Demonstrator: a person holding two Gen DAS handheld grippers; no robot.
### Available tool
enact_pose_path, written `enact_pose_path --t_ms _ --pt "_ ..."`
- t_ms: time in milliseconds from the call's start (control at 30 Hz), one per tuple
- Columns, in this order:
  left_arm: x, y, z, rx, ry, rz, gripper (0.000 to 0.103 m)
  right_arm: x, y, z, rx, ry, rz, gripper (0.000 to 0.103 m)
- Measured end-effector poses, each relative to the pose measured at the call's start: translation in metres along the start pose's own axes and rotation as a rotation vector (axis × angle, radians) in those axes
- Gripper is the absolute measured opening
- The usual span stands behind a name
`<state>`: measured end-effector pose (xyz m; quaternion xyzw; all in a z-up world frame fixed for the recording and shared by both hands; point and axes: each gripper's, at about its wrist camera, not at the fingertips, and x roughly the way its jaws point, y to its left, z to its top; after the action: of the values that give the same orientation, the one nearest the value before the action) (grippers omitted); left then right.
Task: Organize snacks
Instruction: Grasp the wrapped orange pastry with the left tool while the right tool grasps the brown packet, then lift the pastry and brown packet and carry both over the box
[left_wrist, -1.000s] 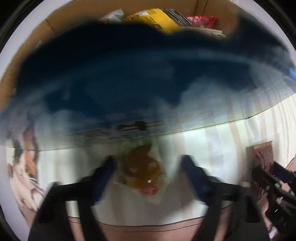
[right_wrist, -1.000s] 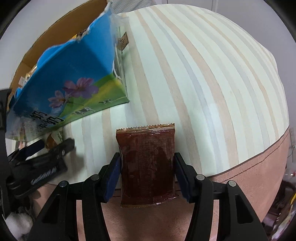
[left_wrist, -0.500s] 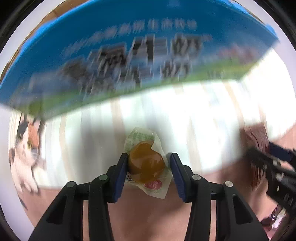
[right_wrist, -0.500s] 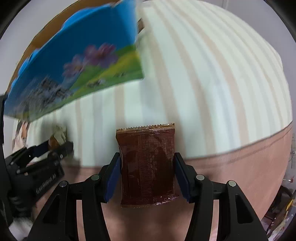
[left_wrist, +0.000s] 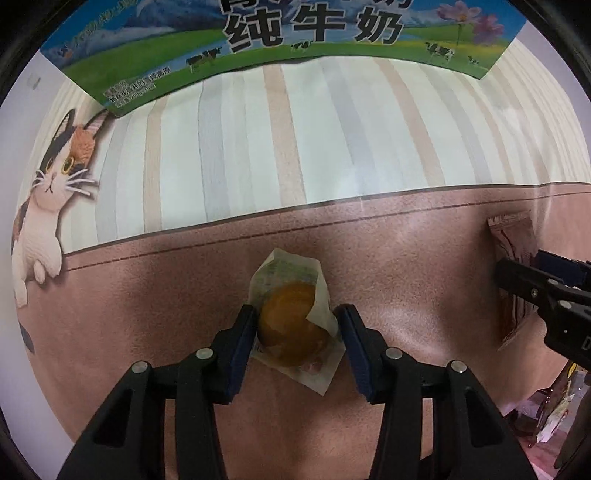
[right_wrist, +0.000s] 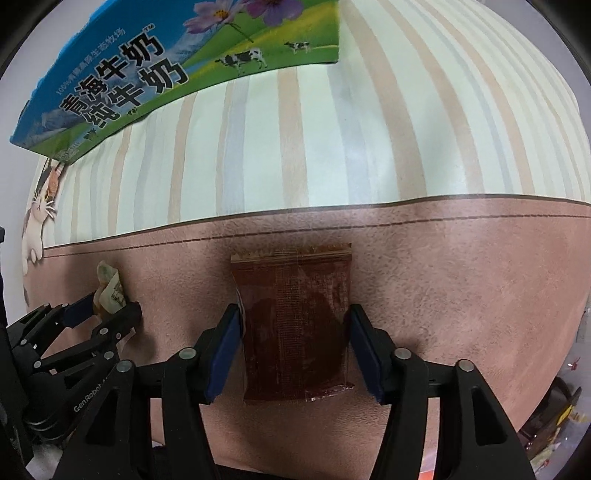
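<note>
Both hand-held grippers point straight down at a desk covered by a mat (left_wrist: 369, 258), pink-brown in its nearer band and pale striped beyond.

Left hand-held gripper (left_wrist: 295, 325): a small round golden-brown snack in a clear wrapper (left_wrist: 291, 325) sits between its blue pads. The left pad touches the snack's side; the right pad stands just off the wrapper edge, a thin gap showing. Jaws have just been opening slightly, the snack between them and lying on the pink-brown band. Narrow opening, no firm pinch visible.

Right hand-held gripper (right_wrist: 293, 332): a flat dark red-brown packet (right_wrist: 295, 325) lies between its pads, serrated end pointing away from the gripper. The left pad is at the packet's edge; the right pad is just clear of it. Jaws have just been opening, with the packet between them, flat on the mat. Moderately open, not clamped.

The two grippers work side by side: from the right wrist the left one shows low at the left with its wrapped snack (right_wrist: 109, 288); from the left wrist the right one shows at the far right over its packet (left_wrist: 513, 251).

Ahead of both grippers, on the striped part: a blue-and-green milk carton box (left_wrist: 295, 33) with cows and flowers printed. Ahead-left of the left gripper, a calico cat picture (left_wrist: 48, 192) on the mat.
</note>
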<state>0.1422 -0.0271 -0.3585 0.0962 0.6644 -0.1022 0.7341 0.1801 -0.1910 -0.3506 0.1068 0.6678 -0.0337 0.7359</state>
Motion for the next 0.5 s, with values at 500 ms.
enact_pose_path --t_ms 500 --pt "0.013 0.007 0.011 -0.019 0.015 -0.016 0.050 0.015 0.026 -0.007 -0.074 0.003 -0.060 0.060"
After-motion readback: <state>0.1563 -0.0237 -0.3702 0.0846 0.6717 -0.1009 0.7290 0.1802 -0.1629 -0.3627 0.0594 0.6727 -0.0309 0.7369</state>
